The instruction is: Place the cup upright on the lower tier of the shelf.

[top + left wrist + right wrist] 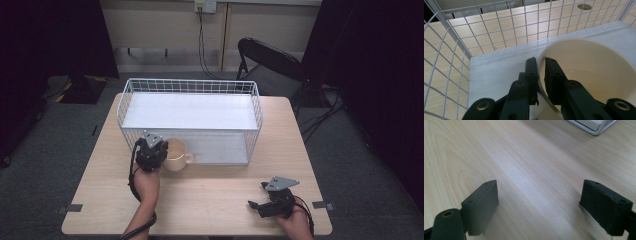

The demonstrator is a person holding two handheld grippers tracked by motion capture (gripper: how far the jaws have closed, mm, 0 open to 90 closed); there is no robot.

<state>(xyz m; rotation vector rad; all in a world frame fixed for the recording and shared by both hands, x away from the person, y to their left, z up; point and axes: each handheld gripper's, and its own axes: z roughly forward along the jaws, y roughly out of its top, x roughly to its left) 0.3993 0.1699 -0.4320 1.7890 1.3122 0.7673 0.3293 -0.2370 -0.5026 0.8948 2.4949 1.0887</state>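
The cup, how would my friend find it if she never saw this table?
Look for the white wire basket on the wooden table. At its front left corner sits the cream cup, its handle pointing right. The left tool pinches its rim.

The mug [177, 154] is cream all over, inside [594, 75] and out. The wire basket [190, 87] at the counter's far edge is white, a square grid pattern on its sides and a plain pale grey-white floor. The counter [215, 200] is light wood with a fine streaked grain [529, 165]. Both claws are black, left claw [541, 67] and right claw [539, 205].
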